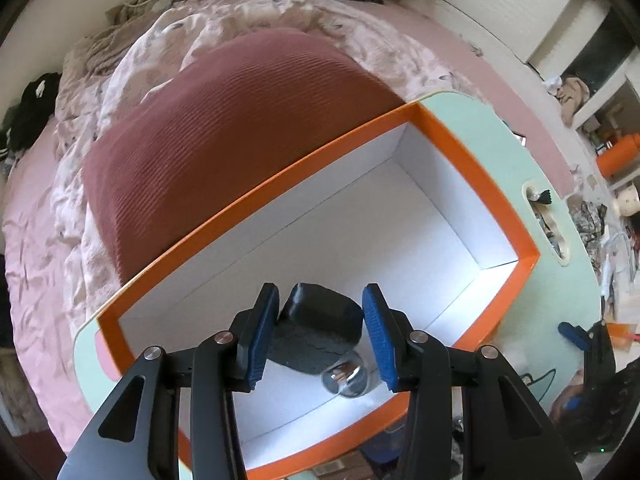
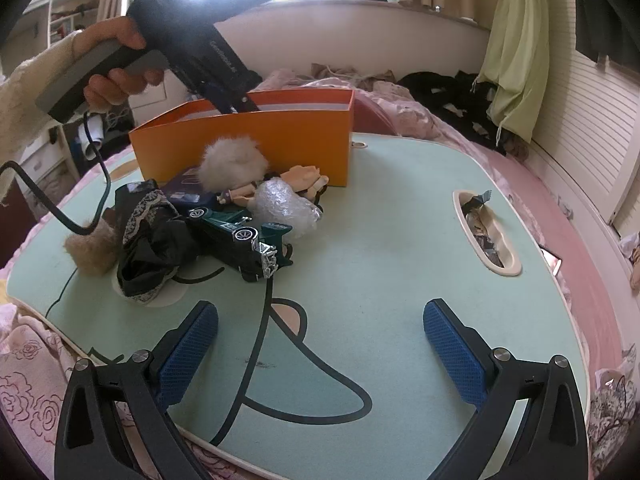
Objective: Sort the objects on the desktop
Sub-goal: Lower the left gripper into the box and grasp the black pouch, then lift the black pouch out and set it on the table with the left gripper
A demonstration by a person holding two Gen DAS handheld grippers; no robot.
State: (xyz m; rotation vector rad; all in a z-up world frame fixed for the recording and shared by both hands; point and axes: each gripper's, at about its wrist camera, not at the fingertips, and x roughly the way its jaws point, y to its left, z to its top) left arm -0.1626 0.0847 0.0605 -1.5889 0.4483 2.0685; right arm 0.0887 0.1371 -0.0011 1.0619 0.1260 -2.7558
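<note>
In the left wrist view my left gripper (image 1: 320, 332) reaches down into an orange box (image 1: 472, 160) with a white inside. Its jaws stand apart on either side of a black object (image 1: 320, 312) with a shiny round part; whether the pads touch it I cannot tell. In the right wrist view my right gripper (image 2: 320, 356) is open and empty above the mint green lap table (image 2: 400, 260). The left gripper (image 2: 236, 106) dips into the orange box (image 2: 248, 140). In front of the box lie a green toy car (image 2: 240, 236), a white fluffy ball (image 2: 232, 164), black cloth (image 2: 152, 248) and a plastic-wrapped lump (image 2: 284, 204).
The table rests on a bed with pink bedding (image 2: 560, 220). A slot in the table (image 2: 486, 236) holds small items. A brown fluffy ball (image 2: 90, 252) and a small doll figure (image 2: 304, 178) lie by the pile. A maroon cushion (image 1: 224, 152) sits behind the box.
</note>
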